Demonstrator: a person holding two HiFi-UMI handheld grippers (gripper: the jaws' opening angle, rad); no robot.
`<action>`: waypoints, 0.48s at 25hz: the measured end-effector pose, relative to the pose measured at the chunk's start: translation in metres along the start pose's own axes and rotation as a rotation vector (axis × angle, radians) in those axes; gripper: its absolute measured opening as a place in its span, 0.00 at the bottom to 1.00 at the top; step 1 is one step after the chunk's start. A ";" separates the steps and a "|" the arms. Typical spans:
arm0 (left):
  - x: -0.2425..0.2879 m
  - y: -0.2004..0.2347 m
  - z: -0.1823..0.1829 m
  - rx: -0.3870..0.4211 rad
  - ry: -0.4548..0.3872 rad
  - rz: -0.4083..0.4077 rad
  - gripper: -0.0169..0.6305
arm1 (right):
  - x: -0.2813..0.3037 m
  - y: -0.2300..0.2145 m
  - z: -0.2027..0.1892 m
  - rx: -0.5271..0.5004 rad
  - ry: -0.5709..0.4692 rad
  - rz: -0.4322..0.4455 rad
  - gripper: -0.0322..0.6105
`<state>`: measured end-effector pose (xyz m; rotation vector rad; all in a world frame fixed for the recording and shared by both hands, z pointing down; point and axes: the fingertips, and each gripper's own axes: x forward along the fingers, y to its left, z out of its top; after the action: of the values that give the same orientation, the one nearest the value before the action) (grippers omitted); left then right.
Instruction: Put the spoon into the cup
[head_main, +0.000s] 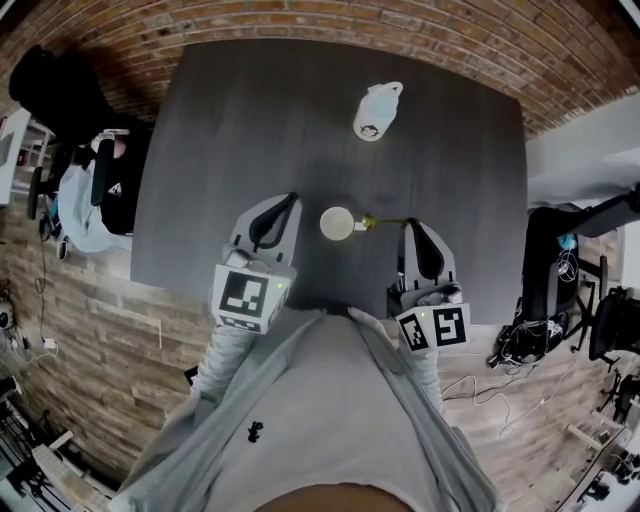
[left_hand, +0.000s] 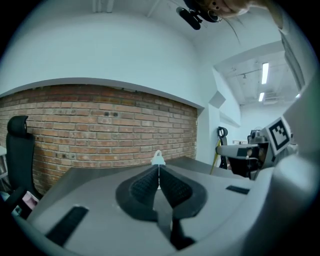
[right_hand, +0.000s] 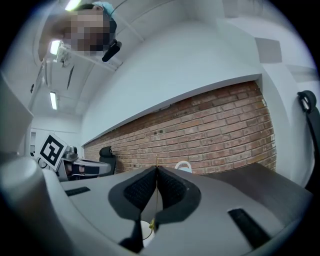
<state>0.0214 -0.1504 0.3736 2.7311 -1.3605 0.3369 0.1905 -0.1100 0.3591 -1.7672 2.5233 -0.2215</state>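
Note:
A small white cup (head_main: 337, 222) stands near the middle of the dark table (head_main: 240, 120). My right gripper (head_main: 410, 222) is just right of it, shut on a thin gold spoon (head_main: 385, 221). The spoon reaches left from the jaws, and its far end is at the cup's right side by the handle. In the right gripper view the spoon (right_hand: 155, 200) shows as a fine gold line between the closed pads of the right gripper (right_hand: 156, 172). The cup (right_hand: 145, 234) shows low in the gap behind them. My left gripper (head_main: 291, 199) is left of the cup, shut and holding nothing (left_hand: 158, 172).
A white jug (head_main: 376, 110) sits at the table's far side and shows beyond both sets of jaws (left_hand: 158, 159) (right_hand: 183, 166). A brick wall runs behind the table. A black office chair (head_main: 60, 95) stands to the left, and more chairs and cables (head_main: 575, 270) to the right.

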 end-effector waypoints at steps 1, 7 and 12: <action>0.001 0.001 0.002 0.002 -0.002 -0.002 0.06 | 0.002 0.000 0.002 0.002 -0.002 0.000 0.08; 0.005 0.008 0.005 -0.010 -0.009 0.000 0.06 | 0.011 0.006 0.002 0.002 0.014 0.015 0.08; 0.007 0.008 -0.001 -0.023 -0.002 0.003 0.06 | 0.022 0.014 -0.004 -0.005 0.039 0.053 0.08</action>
<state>0.0188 -0.1609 0.3763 2.7120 -1.3602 0.3159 0.1698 -0.1252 0.3620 -1.7120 2.5953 -0.2502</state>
